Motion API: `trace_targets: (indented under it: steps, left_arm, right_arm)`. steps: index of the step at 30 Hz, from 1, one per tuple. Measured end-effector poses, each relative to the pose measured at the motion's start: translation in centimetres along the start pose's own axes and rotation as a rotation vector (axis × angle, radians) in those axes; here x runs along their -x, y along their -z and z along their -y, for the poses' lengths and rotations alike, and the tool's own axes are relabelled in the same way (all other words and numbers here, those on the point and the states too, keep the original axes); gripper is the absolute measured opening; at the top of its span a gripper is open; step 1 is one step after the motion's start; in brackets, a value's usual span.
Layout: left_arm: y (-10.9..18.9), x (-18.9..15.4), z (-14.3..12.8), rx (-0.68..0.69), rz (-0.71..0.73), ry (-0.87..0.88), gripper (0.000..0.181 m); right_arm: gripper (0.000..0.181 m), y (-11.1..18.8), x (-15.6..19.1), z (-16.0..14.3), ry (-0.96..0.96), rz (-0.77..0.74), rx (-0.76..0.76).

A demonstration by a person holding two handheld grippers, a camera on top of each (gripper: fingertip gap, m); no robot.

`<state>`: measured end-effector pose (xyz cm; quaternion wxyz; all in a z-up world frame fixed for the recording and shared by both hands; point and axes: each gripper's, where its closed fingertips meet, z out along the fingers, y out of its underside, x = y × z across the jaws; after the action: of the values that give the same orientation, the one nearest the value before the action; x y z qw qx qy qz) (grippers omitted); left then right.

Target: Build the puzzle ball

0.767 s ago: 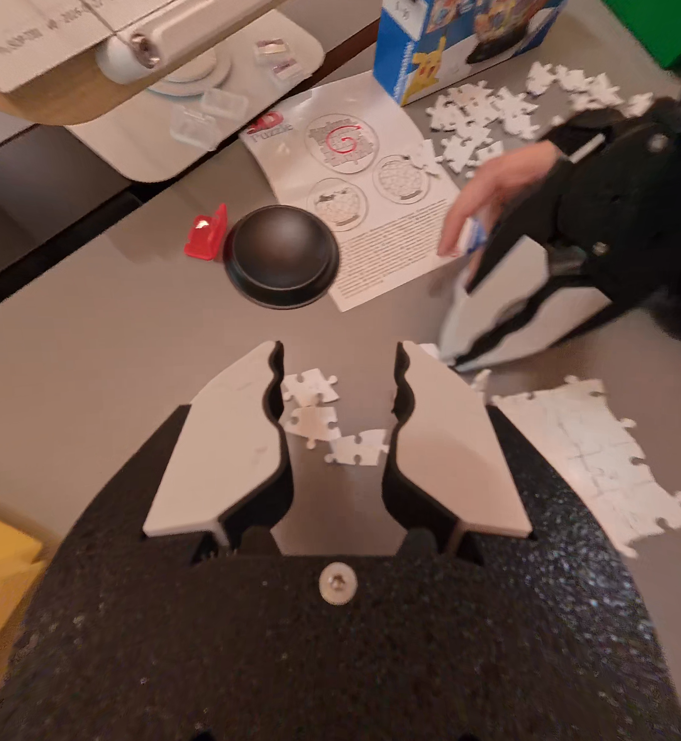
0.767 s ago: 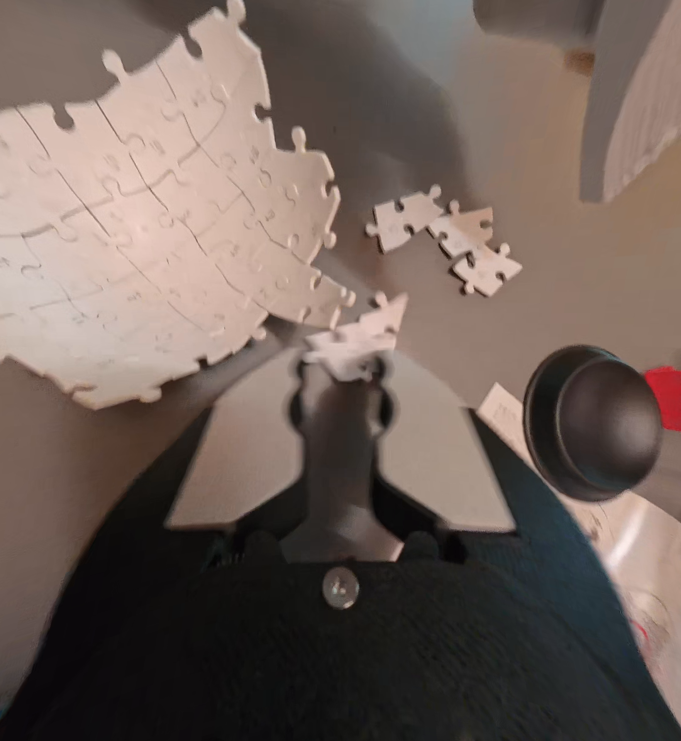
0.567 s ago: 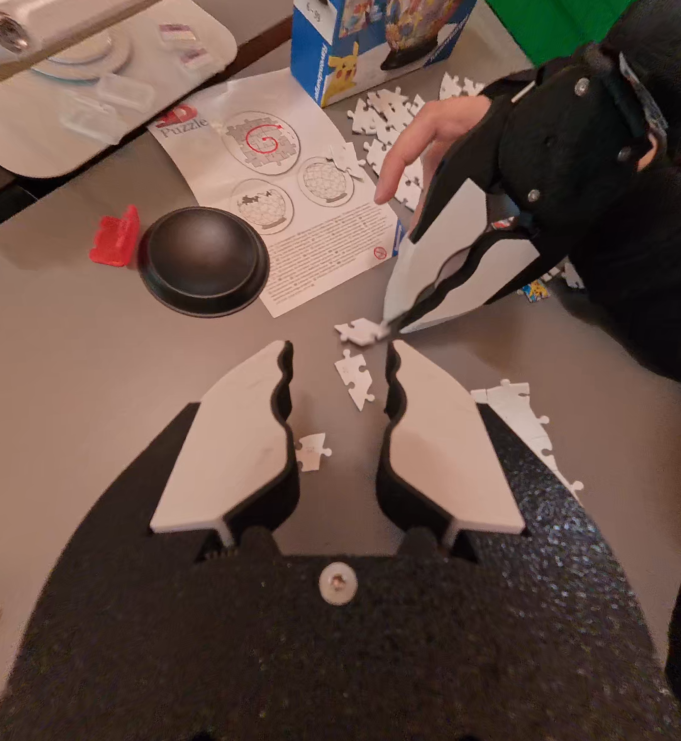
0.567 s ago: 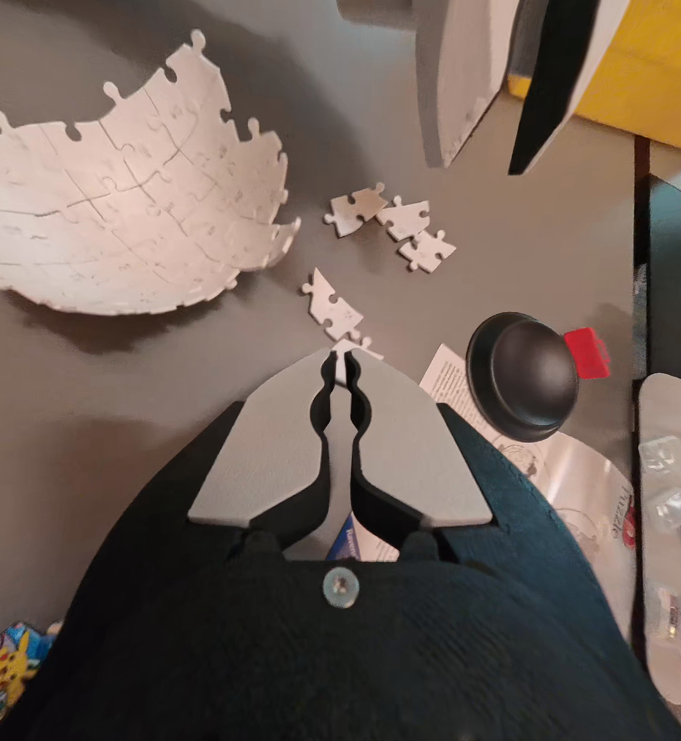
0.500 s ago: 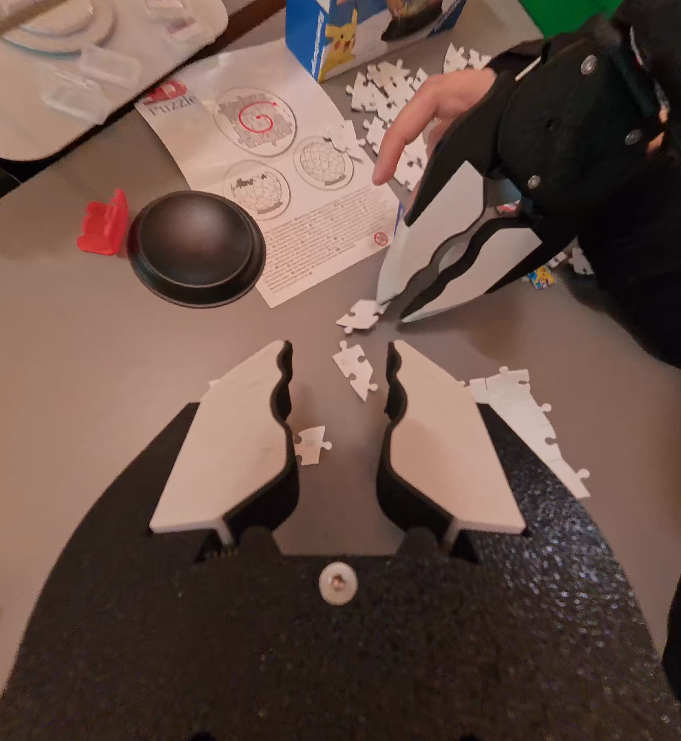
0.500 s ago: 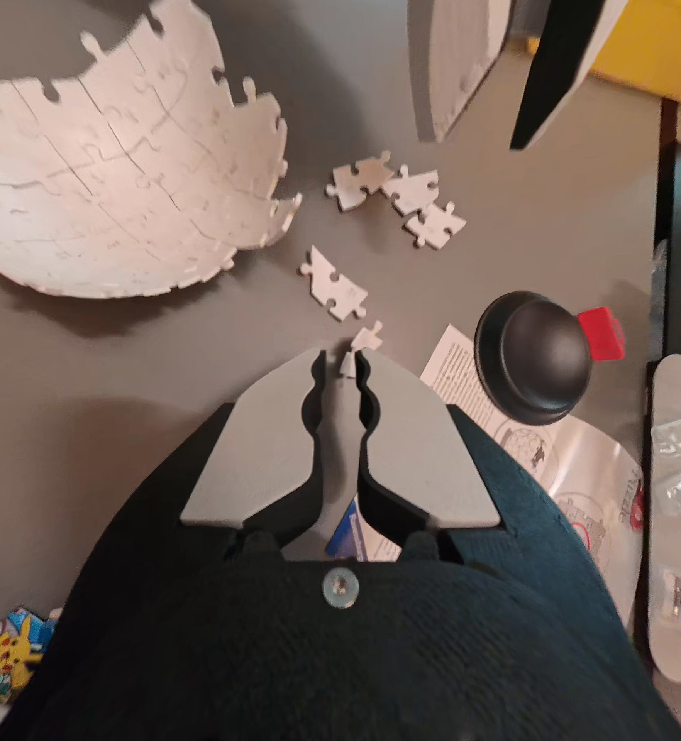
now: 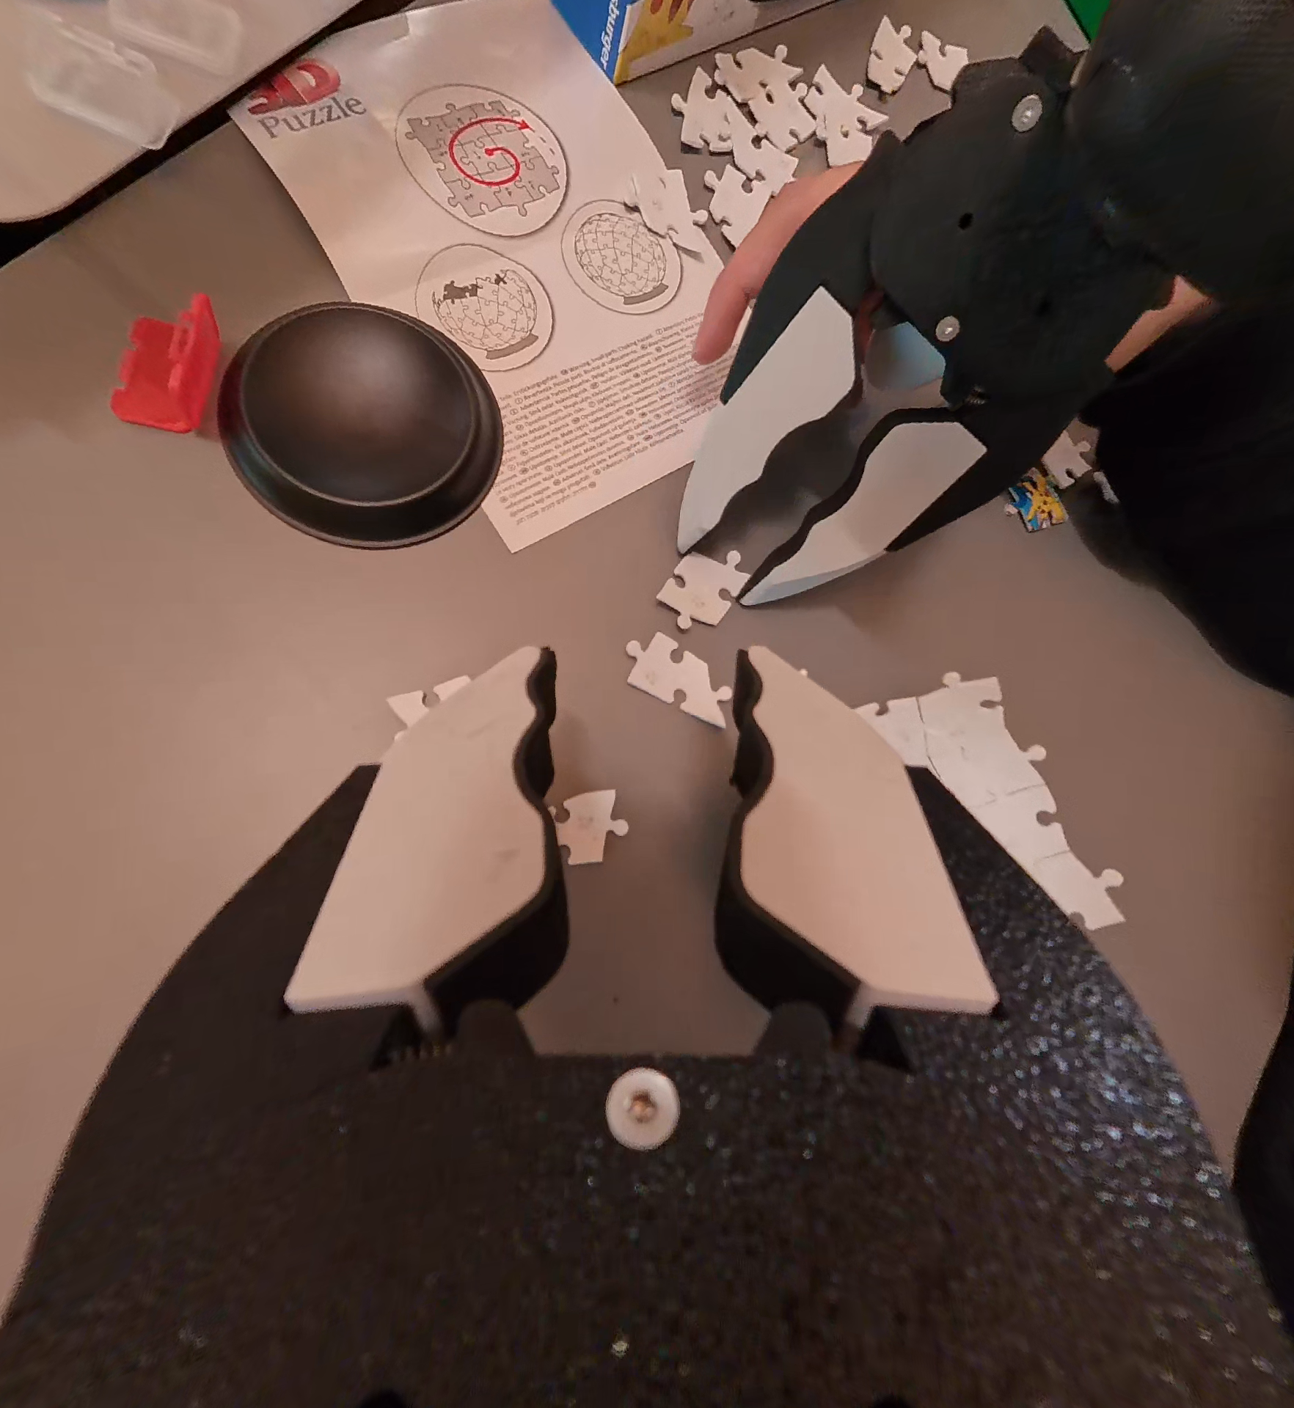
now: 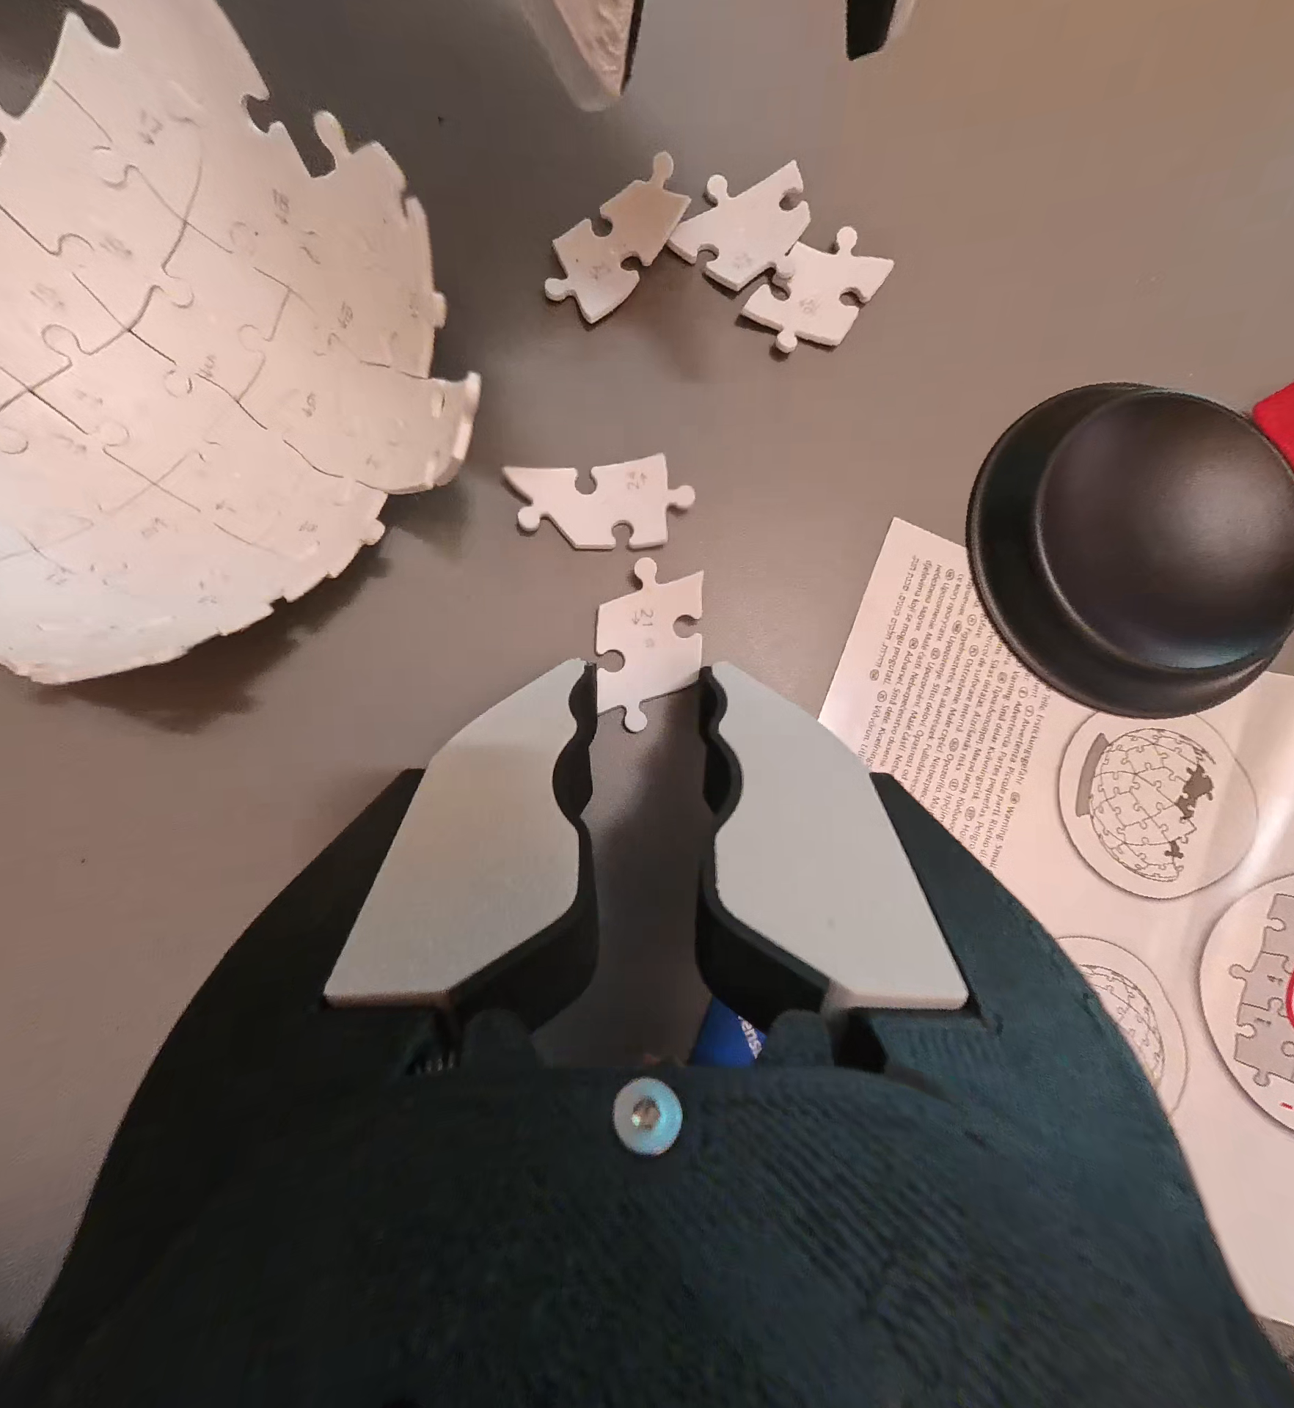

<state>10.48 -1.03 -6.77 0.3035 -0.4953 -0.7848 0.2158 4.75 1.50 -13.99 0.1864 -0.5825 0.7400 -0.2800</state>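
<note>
One puzzle piece (image 8: 651, 636), between right claw (image 8: 648, 670) tips

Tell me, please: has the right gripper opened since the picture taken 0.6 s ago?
Yes. The right gripper was almost shut on a single puzzle piece; now its jaws stand apart and the piece lies free on the table, just beyond the tips.

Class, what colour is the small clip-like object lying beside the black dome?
Red; it shows best in the left wrist view.
</note>
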Motion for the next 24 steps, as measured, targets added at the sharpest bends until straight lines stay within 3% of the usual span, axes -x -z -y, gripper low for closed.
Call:
trace_targets:
  steps: [8,16,24]
  left_arm:
    - [0.2,-0.8,0.5,-0.024,-0.044,0.009,0.044]
    - [1.1,-2.8,1.7,-0.076,-0.126,0.042,0.037]
    - [1.8,-3.3,2.3,-0.129,-0.217,0.143,0.005]
  right_arm:
    - [0.025,1.1,-1.0,-0.2,0.097,-0.105,0.059]
    - [0.026,5.4,-0.7,8.2,0.3,-0.346,-0.19]
    - [0.025,5.5,-0.4,9.7,0.355,-0.404,-0.223]
